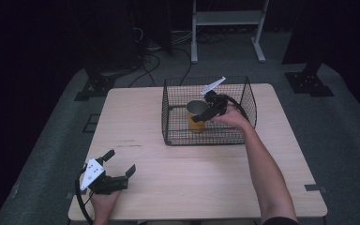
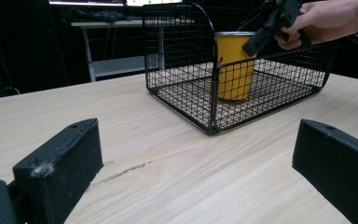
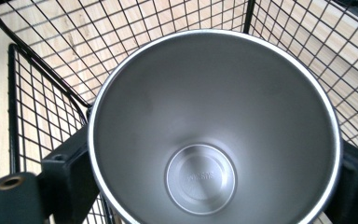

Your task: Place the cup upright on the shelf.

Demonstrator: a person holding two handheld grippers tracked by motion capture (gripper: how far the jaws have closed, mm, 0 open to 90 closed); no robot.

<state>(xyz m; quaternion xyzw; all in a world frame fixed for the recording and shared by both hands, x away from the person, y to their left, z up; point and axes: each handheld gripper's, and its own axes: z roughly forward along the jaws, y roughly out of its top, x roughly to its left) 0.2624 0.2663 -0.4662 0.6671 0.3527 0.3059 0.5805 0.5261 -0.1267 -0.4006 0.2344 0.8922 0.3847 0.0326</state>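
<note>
Table (image 1: 178, 187): pale wood. The work sits toward its far edge, a bit right of centre.

Wire basket (image 1: 201, 138): black mesh, open top, its far side near the table's far edge. Walls are tall, so the only way in or out is from above.

Cup (image 1: 195, 124): yellow outside, bare steel inside (image 3: 214, 121). It stands upright on the basket floor, approx. mid-basket, slightly toward the basket's left wall and well clear of all four walls.

R gripper (image 1: 201, 113): comes down from the basket's right side with one jaw either side of the cup just below the rim. I can't tell if the pads are pressing or only flanking it (left pad looks very close to the wall, right pad sits at the picture's edge).

L gripper (image 1: 120, 162): parked near the table's near-left corner, jaws wide apart, nothing between them.

Step, as I read it: cup is being set down in the basket.
- Check the base is flat on the mesh before letting go. Thin wires can rock a narrow foot.
- Spread both jaws evenly so neither drags the rim sideways.
- Go straight up until the jaws clear the rim, then back off over the basket's top edge.
- Keep the trailing cable off the wire.
- L hand isn't needed, leave it parked.
</note>
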